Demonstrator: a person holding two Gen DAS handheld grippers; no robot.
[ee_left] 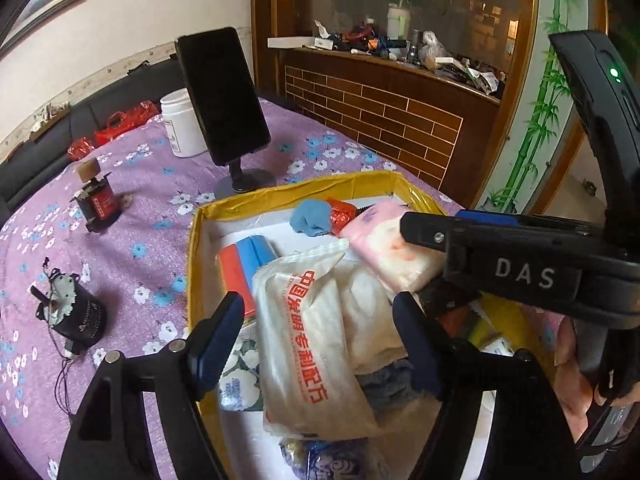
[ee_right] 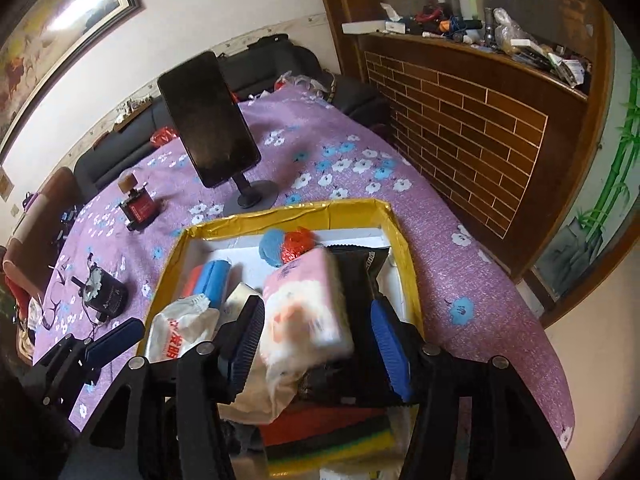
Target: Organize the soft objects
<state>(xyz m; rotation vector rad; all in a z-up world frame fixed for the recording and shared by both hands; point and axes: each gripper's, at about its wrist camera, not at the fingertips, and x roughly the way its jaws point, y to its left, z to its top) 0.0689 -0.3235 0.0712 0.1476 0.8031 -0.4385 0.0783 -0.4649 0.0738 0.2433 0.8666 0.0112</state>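
Item one: my left gripper (ee_left: 320, 344), jaws wide, over a white red-lettered packet (ee_left: 308, 344) in the yellow-rimmed box (ee_right: 404, 240). Item two: pink tissue pack (ee_right: 308, 304), blurred, between my right gripper's (ee_right: 316, 344) spread jaws; contact unclear. Beyond: phone stand (ee_right: 256, 196).

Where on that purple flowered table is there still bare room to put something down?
Bare cloth lies right of the yellow box, toward the brick-pattern cabinet, and between the phone stand and the table's far edge. The box is crammed, and the left side holds a red gadget and a black motor.
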